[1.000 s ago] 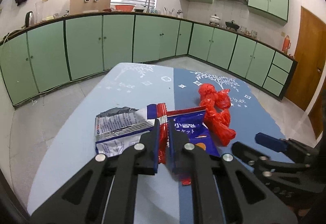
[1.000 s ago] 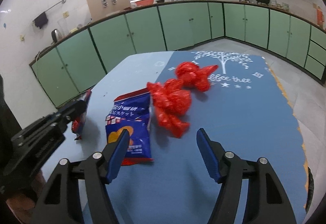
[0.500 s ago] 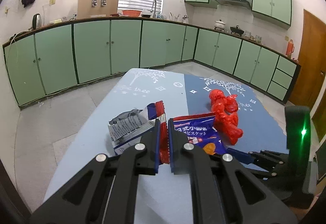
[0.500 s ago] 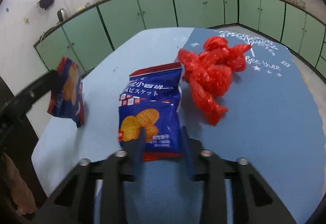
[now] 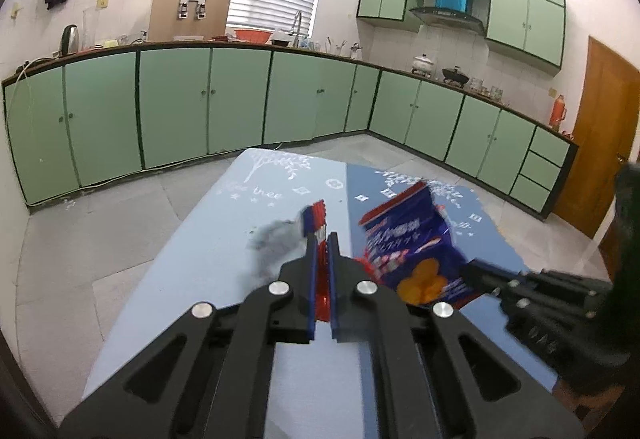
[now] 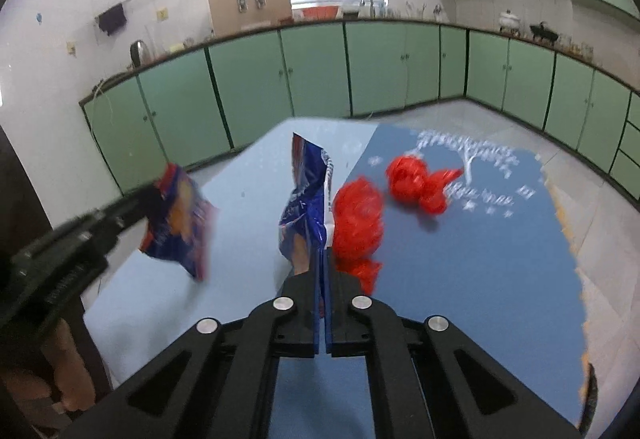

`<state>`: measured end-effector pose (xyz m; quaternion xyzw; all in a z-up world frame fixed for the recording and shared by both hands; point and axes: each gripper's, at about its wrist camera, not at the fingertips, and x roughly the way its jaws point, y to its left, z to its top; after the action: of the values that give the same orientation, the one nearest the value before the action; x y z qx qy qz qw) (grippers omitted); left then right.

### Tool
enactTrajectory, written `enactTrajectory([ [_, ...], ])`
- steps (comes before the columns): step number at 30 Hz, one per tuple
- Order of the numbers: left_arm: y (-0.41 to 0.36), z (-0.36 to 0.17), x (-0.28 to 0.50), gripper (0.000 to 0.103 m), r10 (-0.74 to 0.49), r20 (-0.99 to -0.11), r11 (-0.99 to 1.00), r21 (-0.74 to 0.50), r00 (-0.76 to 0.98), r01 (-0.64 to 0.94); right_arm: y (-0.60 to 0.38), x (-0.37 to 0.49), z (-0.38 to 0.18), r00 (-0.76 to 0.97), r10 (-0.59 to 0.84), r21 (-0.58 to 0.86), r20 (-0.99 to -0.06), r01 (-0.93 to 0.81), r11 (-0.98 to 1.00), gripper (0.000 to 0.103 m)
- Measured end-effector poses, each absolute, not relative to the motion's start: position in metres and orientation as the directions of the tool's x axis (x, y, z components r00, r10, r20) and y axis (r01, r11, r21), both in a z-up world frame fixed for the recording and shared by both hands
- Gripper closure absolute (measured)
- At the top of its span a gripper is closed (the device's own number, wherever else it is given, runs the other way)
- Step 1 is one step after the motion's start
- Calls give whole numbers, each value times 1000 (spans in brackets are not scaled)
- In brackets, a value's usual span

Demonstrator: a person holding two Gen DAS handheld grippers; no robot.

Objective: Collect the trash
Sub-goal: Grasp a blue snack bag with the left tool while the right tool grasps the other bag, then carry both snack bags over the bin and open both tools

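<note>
Left wrist view: left gripper point(image 5: 322, 245) jaws clamped on a red-edged wrapper point(image 5: 316, 217), lifted off the blue surface point(image 5: 224, 251), blurred. Right wrist view: right gripper point(image 6: 323, 259) jaws clamped on lower edge of a blue biscuit bag point(image 6: 306, 203), hanging upright above the surface. Red plastic bags point(image 6: 412, 179) lay on the surface, just right of the bag.

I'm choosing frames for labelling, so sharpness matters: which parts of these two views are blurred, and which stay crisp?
Left wrist view: the held wrapper and second wrapper smear, while the left gripper stays crisp. Right wrist view: the red bags and table print blur, the right gripper is sharp.
</note>
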<state>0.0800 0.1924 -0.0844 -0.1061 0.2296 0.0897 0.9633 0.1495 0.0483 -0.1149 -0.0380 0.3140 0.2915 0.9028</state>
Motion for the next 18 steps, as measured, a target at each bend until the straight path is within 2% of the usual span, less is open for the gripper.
enactTrajectory([
  [12, 141, -57, 78, 103, -11, -396, 977, -198, 918, -74, -14, 132, -66, 735, 460, 110, -498, -473, 874, 101],
  [18, 97, -41, 83, 103, -103, -353, 981, -189, 930, 37, -65, 121, -55, 795, 382, 100, -472, -382, 919, 101],
])
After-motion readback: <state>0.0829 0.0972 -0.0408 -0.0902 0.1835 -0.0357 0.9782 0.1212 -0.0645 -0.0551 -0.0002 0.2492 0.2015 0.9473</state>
